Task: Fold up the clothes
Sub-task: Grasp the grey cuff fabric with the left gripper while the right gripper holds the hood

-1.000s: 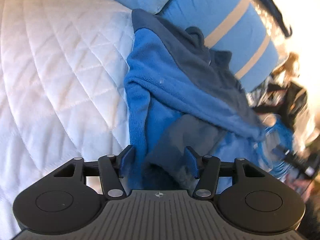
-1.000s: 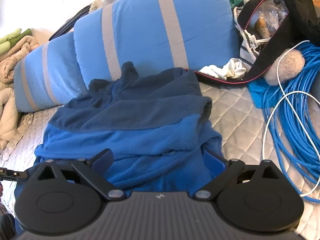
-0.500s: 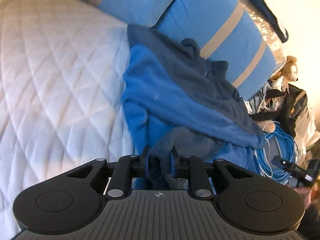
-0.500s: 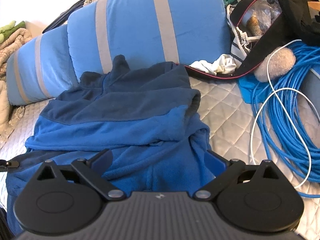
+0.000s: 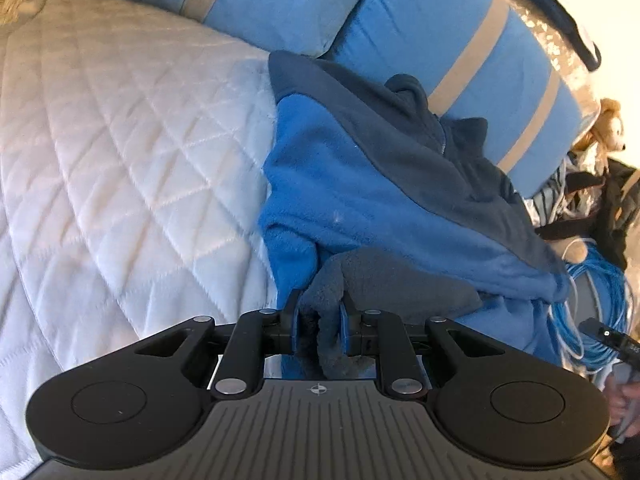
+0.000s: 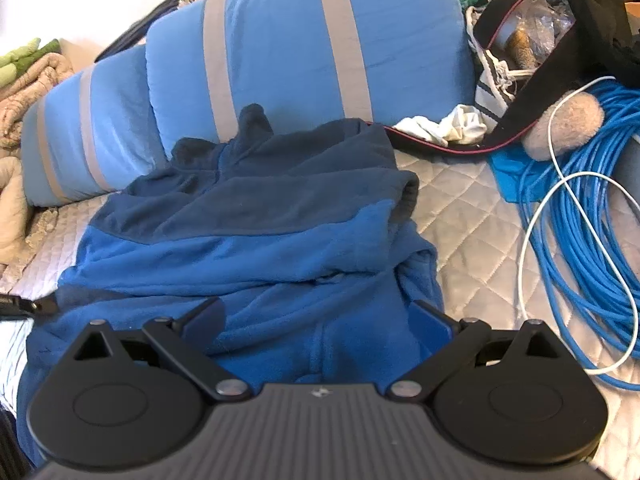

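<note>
A blue fleece jacket (image 5: 360, 200) with a dark navy upper part lies crumpled on the white quilted bed, its collar against the pillows. My left gripper (image 5: 320, 320) is shut on a dark grey-blue cuff of the jacket's sleeve (image 5: 332, 304) at the garment's near edge. In the right wrist view the same jacket (image 6: 248, 248) fills the middle. My right gripper (image 6: 320, 320) is open, its fingers spread just above the jacket's lower blue part, holding nothing.
Two blue pillows with grey stripes (image 6: 280, 52) lie behind the jacket. A coil of blue cable (image 6: 580, 220) with a white cord, a black bag (image 6: 560, 40) and a plush toy (image 5: 604, 124) crowd the right side. White quilt (image 5: 120, 160) stretches left.
My left gripper closed from open onto the sleeve cuff and now holds it pinched. The right gripper stayed open and shifted slightly over the jacket.
</note>
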The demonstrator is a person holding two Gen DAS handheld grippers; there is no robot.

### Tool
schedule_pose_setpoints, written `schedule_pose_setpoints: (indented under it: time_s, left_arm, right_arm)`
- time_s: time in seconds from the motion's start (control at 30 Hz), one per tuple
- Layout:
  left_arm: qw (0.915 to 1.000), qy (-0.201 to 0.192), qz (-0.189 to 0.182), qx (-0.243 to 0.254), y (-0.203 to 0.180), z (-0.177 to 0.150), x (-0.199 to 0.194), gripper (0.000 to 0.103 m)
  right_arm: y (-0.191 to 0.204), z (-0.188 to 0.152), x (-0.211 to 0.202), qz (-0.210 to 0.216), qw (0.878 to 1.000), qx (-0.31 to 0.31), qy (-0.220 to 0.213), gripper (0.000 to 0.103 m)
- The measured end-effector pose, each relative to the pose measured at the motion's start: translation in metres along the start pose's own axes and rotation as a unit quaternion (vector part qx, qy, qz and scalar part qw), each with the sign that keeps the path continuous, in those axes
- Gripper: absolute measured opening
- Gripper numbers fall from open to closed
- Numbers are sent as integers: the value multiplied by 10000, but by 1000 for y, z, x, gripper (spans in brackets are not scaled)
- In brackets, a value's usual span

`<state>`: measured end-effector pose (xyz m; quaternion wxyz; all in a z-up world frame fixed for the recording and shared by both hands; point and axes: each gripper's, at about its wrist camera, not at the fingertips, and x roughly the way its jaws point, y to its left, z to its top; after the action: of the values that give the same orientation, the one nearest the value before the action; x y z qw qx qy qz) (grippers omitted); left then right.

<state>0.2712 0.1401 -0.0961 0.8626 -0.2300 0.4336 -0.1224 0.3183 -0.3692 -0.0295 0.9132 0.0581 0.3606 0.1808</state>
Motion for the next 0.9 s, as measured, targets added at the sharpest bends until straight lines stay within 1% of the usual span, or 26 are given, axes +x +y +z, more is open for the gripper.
schedule_pose_setpoints:
  time_s: [0.1, 0.13, 0.17, 0.2, 0.23, 0.27, 0.3, 0.33, 0.4, 0.47, 0.57, 0.63, 0.67, 0.77, 0.83, 0.9]
  left_arm:
    - [9998, 33, -113, -178, 6, 2, 0, 17]
    - [9997, 54, -131, -208, 7, 3, -1, 17]
    - [9997, 71, -135, -207, 7, 4, -1, 17]
    - [9997, 85, -136, -196, 8, 4, -2, 18]
    - [9997, 93, -135, -183, 8, 4, -2, 18]
    - [9997, 93, -134, -169, 8, 4, -2, 18]
    - [9997, 90, -140, -169, 8, 3, -2, 18]
    - [9997, 85, -149, -180, 8, 3, -2, 18]
    - [9996, 80, -168, -208, 8, 2, -2, 18]
    - [9995, 86, -189, -253, 9, 3, -2, 18]
    - [9994, 98, -201, -251, 9, 3, -1, 18]
    - [9994, 94, -208, -259, 10, 3, -1, 18]
    - [9994, 90, -212, -265, 10, 3, 0, 18]
    - [9993, 74, -217, -295, 11, 2, -1, 18]
    - [9992, 68, -217, -323, 11, 2, -1, 18]
    - [9992, 68, -215, -341, 11, 2, -1, 18]
  right_arm:
    - [-12, 6, 6, 93, 9990, 383, -191, 101]
    - [-17, 8, 9, 125, 9981, 535, -262, 98]
    - [-25, 10, 11, 196, 9957, 820, -372, 97]
    - [-36, 13, 14, 305, 9910, 1217, -473, 93]
    - [-47, 15, 19, 424, 9854, 1570, -504, 87]
    - [-55, 15, 25, 525, 9797, 1868, -506, 84]
    - [-63, 15, 32, 605, 9736, 2145, -502, 78]
    - [-69, 15, 38, 674, 9685, 2352, -472, 73]
    - [-76, 13, 51, 768, 9620, 2592, -373, 67]
    - [-78, 11, 59, 798, 9589, 2705, -311, 65]
    - [-79, 8, 62, 776, 9569, 2779, -338, 52]
    - [-80, 8, 62, 686, 9576, 2777, -336, 36]
    - [-80, 8, 61, 644, 9588, 2746, -323, 33]
    - [-79, 10, 57, 580, 9630, 2615, -307, 30]
    - [-77, 11, 54, 544, 9657, 2512, -355, 25]
    - [-73, 15, 50, 487, 9683, 2419, -400, 24]
